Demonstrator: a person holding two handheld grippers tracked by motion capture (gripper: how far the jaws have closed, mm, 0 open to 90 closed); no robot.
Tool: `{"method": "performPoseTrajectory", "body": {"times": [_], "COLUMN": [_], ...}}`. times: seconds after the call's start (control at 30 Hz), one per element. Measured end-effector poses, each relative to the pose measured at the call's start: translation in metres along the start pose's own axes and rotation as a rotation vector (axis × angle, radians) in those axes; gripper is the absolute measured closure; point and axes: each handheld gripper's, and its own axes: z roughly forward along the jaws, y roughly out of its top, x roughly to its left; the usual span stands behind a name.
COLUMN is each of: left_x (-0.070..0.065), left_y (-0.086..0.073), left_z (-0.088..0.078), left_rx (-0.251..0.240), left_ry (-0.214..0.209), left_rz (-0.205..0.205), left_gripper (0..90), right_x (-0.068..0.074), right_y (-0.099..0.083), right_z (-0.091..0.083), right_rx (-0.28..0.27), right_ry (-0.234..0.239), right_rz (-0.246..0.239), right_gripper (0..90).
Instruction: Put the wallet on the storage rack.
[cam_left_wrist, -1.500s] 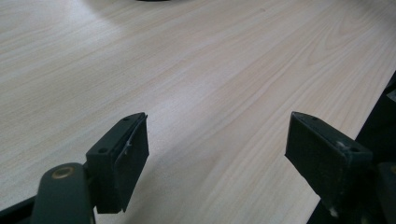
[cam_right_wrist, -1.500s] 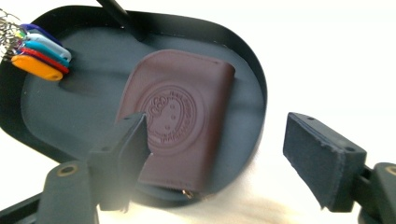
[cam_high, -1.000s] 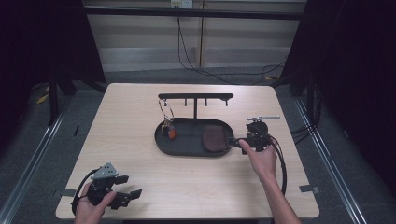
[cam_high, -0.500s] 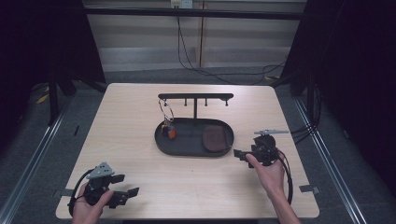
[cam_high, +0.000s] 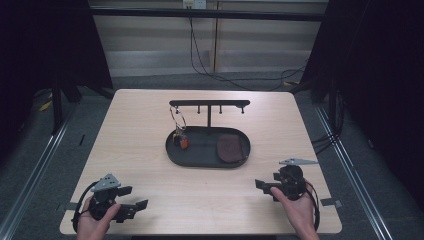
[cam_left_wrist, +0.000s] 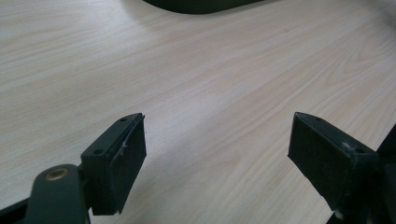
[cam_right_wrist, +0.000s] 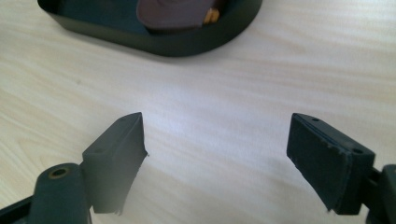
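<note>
At the front-left corner of the surface (cam_high: 145, 125): left tool (cam_high: 134, 197) gripped in a hand (cam_high: 92, 222), jaws spread wide, bare wood between them and nothing clamped. Seemingly parked there to keep out of the way, well apart from everything in the middle; in the left gripper view, just a sliver of the dark tray at the top edge.

Toward the middle: black oval tray (cam_high: 200, 162) with a T-shaped hanger stand (cam_high: 209, 104) rising from its back edge. Hung from the left peg of the bar, a key ring (cam_high: 179, 122) with an orange fob dangling into the left end of the tray, probably put there so as to be easy to find and lift off. Lying flat in the right end of the tray, a brown wallet (cam_high: 231, 148), resting inside the rim, touched by neither tool; likely laid there as its proper resting place, the raised rim keeping it from sliding out.

At front right: right tool (cam_high: 266, 190) in the other hand (cam_high: 300, 212), low over the surface, near the tray yet clear of it, pointing left. Jaws wide apart, just narrowed a touch, nothing between them but bare wood. Seen along them in the right gripper view: tray edge and wallet ahead.
</note>
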Motion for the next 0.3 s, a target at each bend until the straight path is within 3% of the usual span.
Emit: {"method": "performPoseTrajectory", "body": {"times": [0.3], "left_x": [-0.001], "left_y": [0.002], "left_z": [0.002], "left_rx": [0.003], "left_ry": [-0.013], "left_rz": [0.006], "left_gripper": [19.1], "right_x": [-0.003], "right_y": [-0.019], "right_z": [0.004], "right_rx": [0.004], "right_ry": [0.018], "right_rz": [0.021], "right_gripper": [18.5]}}
